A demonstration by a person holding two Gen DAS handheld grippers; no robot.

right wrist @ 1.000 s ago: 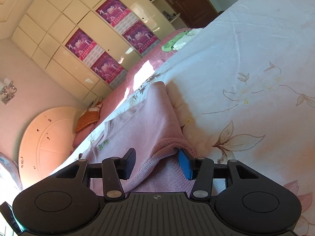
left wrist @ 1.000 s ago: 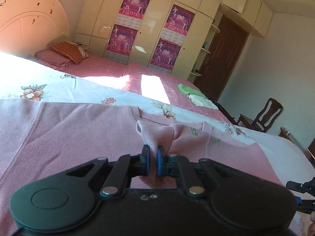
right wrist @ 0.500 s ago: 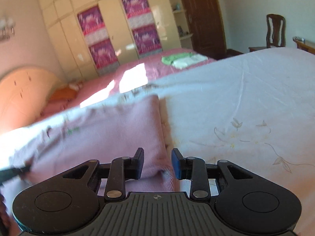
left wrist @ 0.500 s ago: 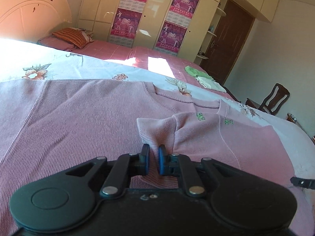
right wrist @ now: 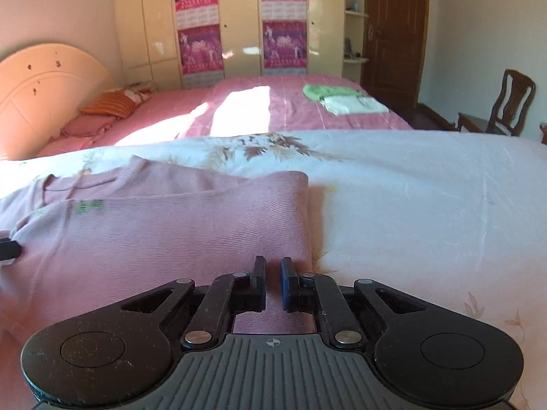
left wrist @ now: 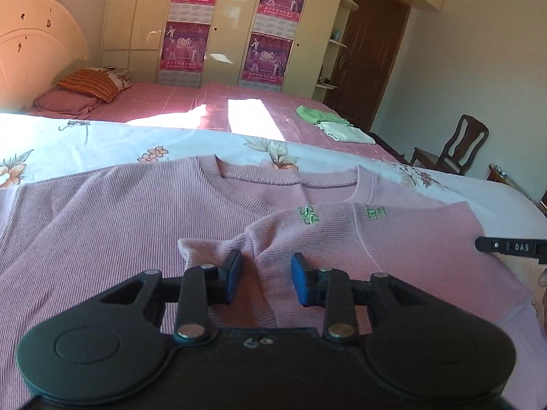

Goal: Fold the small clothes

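Observation:
A pink ribbed sweater (left wrist: 136, 212) lies flat on the floral bedsheet (left wrist: 85, 143), neck away from me. Its right side is folded over the body, with the sleeve cuff (left wrist: 201, 246) in the middle. My left gripper (left wrist: 266, 273) is open just above the folded part, the cuff lying loose by its left finger. In the right wrist view the sweater (right wrist: 154, 225) shows its folded right edge. My right gripper (right wrist: 272, 273) hovers at that edge with jaws nearly shut and nothing between them. Its tip shows at the right edge of the left wrist view (left wrist: 509, 247).
A second bed with a pink cover (right wrist: 273, 109) lies beyond, with folded green and white clothes (right wrist: 342, 99) on it. Pillows (left wrist: 89, 85) lie near the headboard. A wooden chair (left wrist: 458, 147) and a dark door (right wrist: 393, 27) are at the right.
My left gripper opened and let go of the sleeve cuff, which now lies on the sweater. My right gripper narrowed its jaws and levelled out at the folded edge.

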